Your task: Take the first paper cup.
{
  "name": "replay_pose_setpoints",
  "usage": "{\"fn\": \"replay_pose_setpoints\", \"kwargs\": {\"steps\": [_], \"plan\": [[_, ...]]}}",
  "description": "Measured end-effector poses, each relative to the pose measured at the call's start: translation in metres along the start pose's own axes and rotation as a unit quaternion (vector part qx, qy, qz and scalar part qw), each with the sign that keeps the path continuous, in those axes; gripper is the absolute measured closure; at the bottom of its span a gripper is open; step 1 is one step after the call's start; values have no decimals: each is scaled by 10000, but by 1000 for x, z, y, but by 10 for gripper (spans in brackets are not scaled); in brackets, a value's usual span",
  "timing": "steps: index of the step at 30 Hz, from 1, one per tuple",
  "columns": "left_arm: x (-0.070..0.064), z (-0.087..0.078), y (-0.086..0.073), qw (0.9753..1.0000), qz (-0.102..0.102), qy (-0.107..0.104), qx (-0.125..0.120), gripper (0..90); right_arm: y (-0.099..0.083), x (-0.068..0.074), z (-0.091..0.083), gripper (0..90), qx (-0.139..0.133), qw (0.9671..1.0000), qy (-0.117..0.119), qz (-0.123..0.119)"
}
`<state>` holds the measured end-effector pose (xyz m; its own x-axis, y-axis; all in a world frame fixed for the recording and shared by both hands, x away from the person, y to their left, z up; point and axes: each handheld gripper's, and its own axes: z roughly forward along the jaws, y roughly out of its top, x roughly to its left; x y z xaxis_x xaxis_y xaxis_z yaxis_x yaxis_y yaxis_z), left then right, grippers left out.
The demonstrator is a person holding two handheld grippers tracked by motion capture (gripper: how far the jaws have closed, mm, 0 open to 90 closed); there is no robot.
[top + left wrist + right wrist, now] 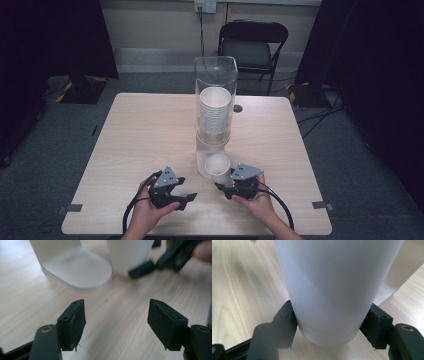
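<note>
Altogether, two grippers work at one wooden table (150, 130): the left gripper (186, 198) and the right gripper (223, 186), each in a hand near the front edge. One clear dispenser (216, 75) stands upright at the middle of the table, with one stack of paper cups (215, 112) inside; the cups in the stack are too closely nested to count. One single paper cup (218, 166) sits at the foot of the dispenser, mouth up, just beside its white base (77, 272).

In the right gripper view the jaws are clamped on this paper cup (332, 290), one pad pressing each side of its lower wall, and its bottom looks very close to the tabletop, though whether it touches cannot be told. The left gripper (116, 317) has its jaws wide apart with bare wood between them; it rests well clear of the cup and base, with the other gripper (175, 257) blurred ahead of it.

Open tabletop lies to the left, right and behind the dispenser. The grippers sit close to the near edge. One folding chair (252, 45) stands beyond the far edge.

The cup's rim is cut off in both gripper views, and the dispenser's upper part is hard to make out against the wall.
</note>
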<state>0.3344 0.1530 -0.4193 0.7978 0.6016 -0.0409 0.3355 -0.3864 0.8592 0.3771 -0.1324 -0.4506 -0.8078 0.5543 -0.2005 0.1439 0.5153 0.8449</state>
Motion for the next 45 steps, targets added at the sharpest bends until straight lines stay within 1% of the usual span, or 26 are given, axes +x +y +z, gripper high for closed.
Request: {"fn": "replay_pose_setpoints", "kwargs": {"steps": [2,4,7,8,11,12,13,14,15,16,18,19,20,22,23,24,26,28,33,37,38,39,41,42,44,45], "plan": [[4,-7,8,9999,-79,-9,-100,324,0,2,2,354,95,9998,-85,-129],[8,-10,14,9995,-284,-51,-141,336,0,4,4,354,79,9999,-25,-141],[14,-13,23,9993,-363,5,-104,359,3,9,6,353,60,9996,1,-265],[15,-13,26,9991,-404,-38,-119,365,4,11,6,353,47,9995,20,-308],[17,-15,33,9985,-527,6,-173,380,7,16,9,353,29,9990,71,-433],[17,-15,36,9981,-588,-31,-185,391,7,18,9,353,18,9989,94,-448],[17,-15,39,9973,-681,-95,-266,399,7,19,11,353,32,9987,92,-492],[17,-15,40,9969,-720,-113,-285,407,7,21,12,353,76,9982,108,-591],[17,-14,42,9969,-726,-146,-276,423,7,22,13,353,78,9978,130,-639],[17,-13,43,9967,-744,-152,-273,439,8,25,14,353,82,9970,169,-745],[16,-9,45,9976,-670,-107,-102,471,10,30,14,352,28,9960,208,-868],[15,-6,46,9974,-704,-155,-79,481,11,31,14,352,-13,9959,240,-870],[15,-4,46,9975,-695,-145,21,519,13,33,14,352,-47,9956,279,-897],[15,-1,46,9967,-795,-160,52,596,15,36,14,351,-81,9947,285,-988],[17,0,45,9963,-831,-163,120,626,16,38,14,350,-96,9946,310,-982],[17,0,45,9959,-869,-182,182,712,16,39,14,350,-112,9944,338,-997],[18,1,45,9953,-920,-182,256,808,17,42,15,349,-105,9941,365,-1014],[20,0,44,9942,-1020,-188,288,827,18,44,16,349,-71,9936,357,-1067],[23,-2,43,9902,-1342,-234,305,854,19,44,17,346,-99,9936,389,-1057],[25,-4,43,9886,-1444,-269,322,865,20,46,17,334,-67,9939,401,-1023],[25,-5,44,9892,-1412,-182,335,867,19,46,18,310,-41,9944,378,-987],[26,-7,44,9889,-1444,-167,317,867,19,45,18,287,-4,9948,363,-951],[30,-10,43,9875,-1544,-158,267,867,17,42,17,257,8,9959,303,-856],[32,-13,43,9870,-1580,-100,257,867,17,40,16,246,15,9962,287,-823],[40,-18,41,9847,-1716,47,293,866,16,35,14,240,-12,9973,243,-688],[44,-20,40,9840,-1746,174,315,866,16,33,13,233,-12,9977,212,-650]]}}
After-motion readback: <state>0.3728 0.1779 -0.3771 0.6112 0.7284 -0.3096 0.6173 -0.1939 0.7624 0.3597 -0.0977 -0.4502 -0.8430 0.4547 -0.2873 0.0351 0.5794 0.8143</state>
